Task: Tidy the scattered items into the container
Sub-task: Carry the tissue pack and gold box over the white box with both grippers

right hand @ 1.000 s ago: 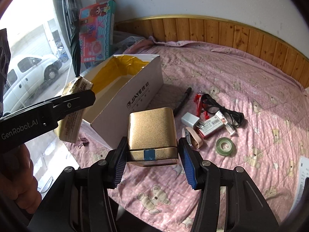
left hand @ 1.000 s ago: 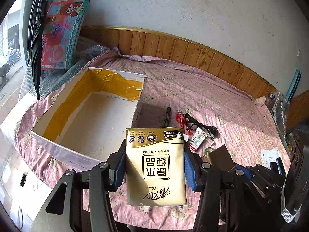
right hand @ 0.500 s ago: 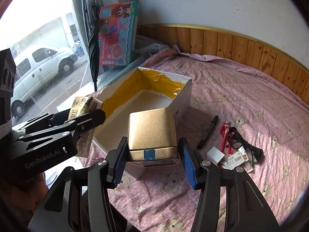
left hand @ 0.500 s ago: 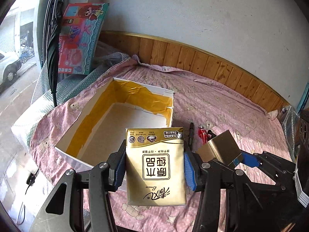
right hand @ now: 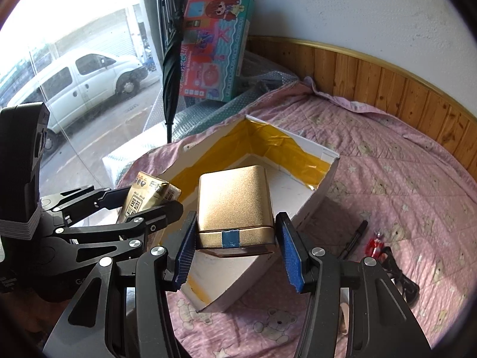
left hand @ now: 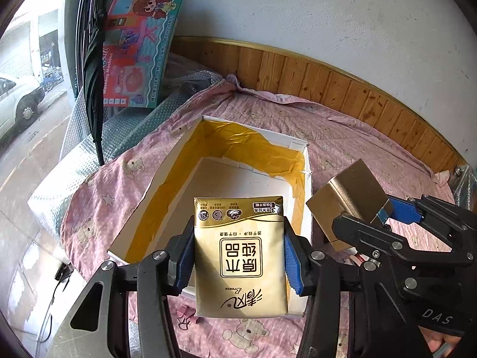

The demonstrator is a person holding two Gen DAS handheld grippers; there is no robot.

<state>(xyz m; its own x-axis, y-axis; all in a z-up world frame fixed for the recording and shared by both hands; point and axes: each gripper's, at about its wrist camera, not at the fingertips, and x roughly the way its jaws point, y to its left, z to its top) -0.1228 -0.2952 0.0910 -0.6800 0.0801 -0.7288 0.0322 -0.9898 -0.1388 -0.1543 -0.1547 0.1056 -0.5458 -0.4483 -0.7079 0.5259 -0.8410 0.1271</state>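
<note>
left wrist view: over the last second both loads have advanced from beside the white cardboard box (left hand: 298, 146) to above its open top, so release is judged the next step. left gripper (left hand: 238, 256) is clamped on a gold tissue pack (left hand: 241, 256), soft glossy film, flat and rectangular. right gripper (right hand: 240, 243) is clamped on a gold tin (right hand: 235, 203), rigid brushed metal, rounded corners, blue tape on its seam. box interior is bare, walls lined with yellow tape. a pen (right hand: 354, 238) and black cable (right hand: 399, 274) remain on the quilted pink cover (right hand: 387, 179)
</note>
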